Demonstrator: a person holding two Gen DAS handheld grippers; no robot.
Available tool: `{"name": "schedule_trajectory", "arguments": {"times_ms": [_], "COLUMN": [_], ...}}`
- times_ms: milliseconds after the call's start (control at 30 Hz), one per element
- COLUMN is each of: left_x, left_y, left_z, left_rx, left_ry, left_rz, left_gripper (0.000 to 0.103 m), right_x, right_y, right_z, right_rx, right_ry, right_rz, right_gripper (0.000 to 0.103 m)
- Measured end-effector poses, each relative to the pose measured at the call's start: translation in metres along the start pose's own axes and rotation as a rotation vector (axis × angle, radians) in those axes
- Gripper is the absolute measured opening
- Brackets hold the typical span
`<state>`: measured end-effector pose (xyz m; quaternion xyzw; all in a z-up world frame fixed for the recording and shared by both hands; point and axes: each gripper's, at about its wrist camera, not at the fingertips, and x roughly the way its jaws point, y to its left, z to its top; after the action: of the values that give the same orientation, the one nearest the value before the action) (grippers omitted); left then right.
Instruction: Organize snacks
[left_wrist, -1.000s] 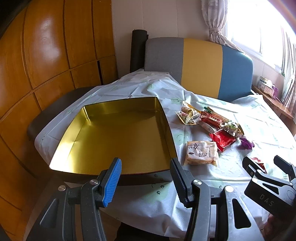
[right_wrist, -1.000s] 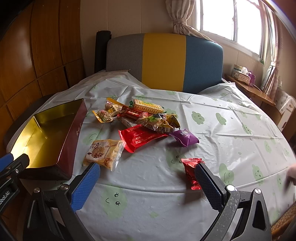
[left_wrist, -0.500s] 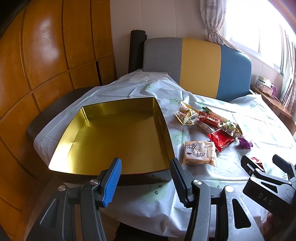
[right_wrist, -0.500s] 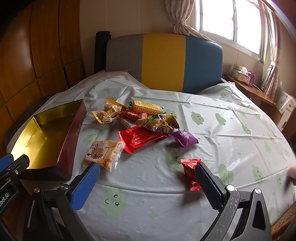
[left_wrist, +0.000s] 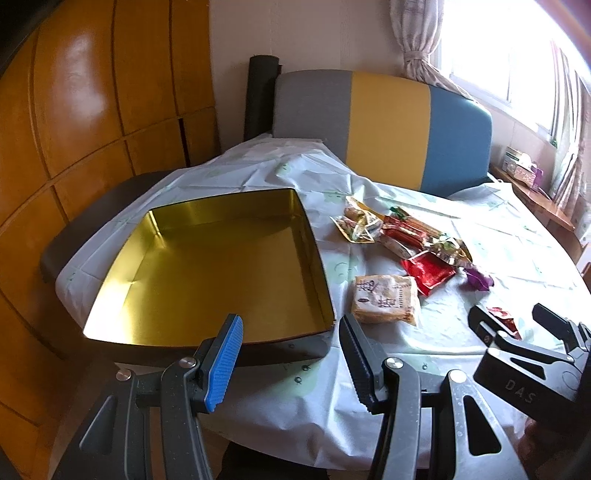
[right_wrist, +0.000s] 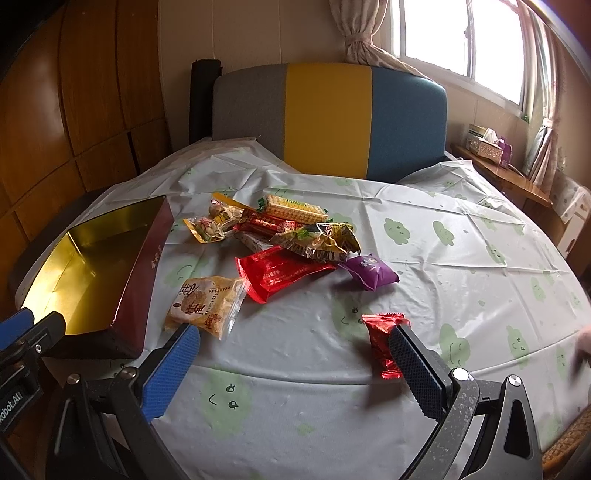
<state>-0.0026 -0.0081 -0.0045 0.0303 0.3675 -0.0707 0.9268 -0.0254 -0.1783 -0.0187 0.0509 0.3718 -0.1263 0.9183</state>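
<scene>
Gold-lined tin (left_wrist: 207, 266) beside scattered snacks (right_wrist: 295, 236)

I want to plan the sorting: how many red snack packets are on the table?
3. A large red packet beside the purple one; a small red packet near the right gripper; a red bar in the pile. Others may hide beneath.

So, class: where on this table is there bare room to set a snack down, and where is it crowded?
Free: the whole gold tin, and the cloth right of the purple packet, toward the window. Also the near strip between the cracker packet and the small red packet. Crowded: the pile around the big red packet, beside the tin.
</scene>
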Motion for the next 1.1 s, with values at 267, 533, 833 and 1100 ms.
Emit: {"name": "schedule_trajectory", "arguments": {"times_ms": [267,533,833,1100], "left_x": [0.015,0.039,0.08,0.137], "left_y": [-0.009,-0.043,-0.095,-0.103], "left_z": [0.006,0.03,0.045,0.052], "left_rx": [-0.015,0.211,0.702,0.917], "left_ry": [0.088,0.17,0.266,0.4], "left_rz": [-0.257,-0.358,-0.39,-0.415], "left_gripper": [0.065,0.064,0.077,0.081], "right_x": [0.025,0.059,0.087,0.083], "right_y": [-0.041,-0.091,-0.117,-0.11], "right_z": [0.018,0.037,0.037,0.041], "right_rx": [0.029,-0.103,-0.031,-0.045], "right_ry": [0.149,0.325,0.466,0.473], "right_rz": [0.198,0.257,0.335,0.425], "right_gripper": [0.103,0.102,0.102,0.102]}}
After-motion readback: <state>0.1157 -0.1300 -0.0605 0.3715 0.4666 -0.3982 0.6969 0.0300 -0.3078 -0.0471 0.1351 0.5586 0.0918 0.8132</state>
